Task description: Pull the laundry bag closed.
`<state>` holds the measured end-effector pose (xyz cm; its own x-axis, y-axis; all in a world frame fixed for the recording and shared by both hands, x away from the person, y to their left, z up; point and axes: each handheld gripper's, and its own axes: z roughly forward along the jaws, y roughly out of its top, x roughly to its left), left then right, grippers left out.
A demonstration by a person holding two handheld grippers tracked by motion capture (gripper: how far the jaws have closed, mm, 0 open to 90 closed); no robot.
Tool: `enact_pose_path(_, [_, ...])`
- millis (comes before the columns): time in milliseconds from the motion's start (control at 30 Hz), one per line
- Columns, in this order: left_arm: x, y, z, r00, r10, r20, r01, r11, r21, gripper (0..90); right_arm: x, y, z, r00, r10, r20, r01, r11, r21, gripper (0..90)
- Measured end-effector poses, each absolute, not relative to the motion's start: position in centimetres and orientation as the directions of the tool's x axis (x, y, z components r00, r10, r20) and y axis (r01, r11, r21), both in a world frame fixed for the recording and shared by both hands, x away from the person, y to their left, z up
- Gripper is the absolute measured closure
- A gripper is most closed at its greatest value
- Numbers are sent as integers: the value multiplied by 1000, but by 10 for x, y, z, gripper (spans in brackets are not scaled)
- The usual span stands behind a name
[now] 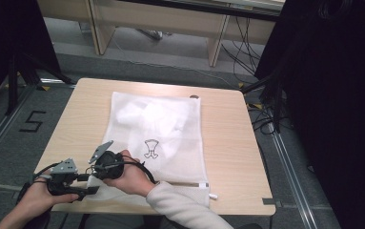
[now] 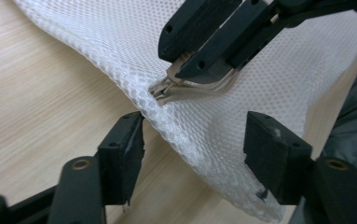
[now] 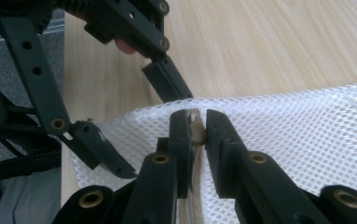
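A white mesh laundry bag (image 1: 156,129) lies flat on the wooden table (image 1: 228,143), with white fabric inside it (image 1: 144,114) bunched toward its far end and a small printed emblem (image 1: 151,148) near its middle. At the bag's near left corner the right gripper (image 3: 197,128) is clamped on a pale, flattened piece (image 2: 192,86) at the mesh edge, probably a tab or loop, and has raised that corner off the table. The left gripper (image 2: 192,140) waits just beside the same corner, jaws spread wide on either side of the lifted mesh without touching it. Judging from this, the corner has been picked up but the second grasp is not yet made, and whatever opening or handling follows is all to come. What exactly the pale piece is cannot be made out; the bag's zipper end by the near right corner (image 1: 212,195) is small and indistinct, and the contents show merely as a blur through the mesh.
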<state>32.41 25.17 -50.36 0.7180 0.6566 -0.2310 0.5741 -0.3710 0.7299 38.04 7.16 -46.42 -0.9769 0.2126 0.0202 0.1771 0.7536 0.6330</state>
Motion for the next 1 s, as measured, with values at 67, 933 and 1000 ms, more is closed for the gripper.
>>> enact_pose_path(67, [328,251,-502,724,644,-248,577,-368,729,450,380,67,-460,-977,214,17,176,752,635,815])
enact_pose_path(933, [332,250,-495,659,658,-364,653,-260,711,852,377,45,-467,-972,232,32,205,778,594,822])
enact_pose_path(1000, [332,250,-495,660,657,-364,652,-260,712,852,377,44,-468,-973,228,31,202,781,591,822])
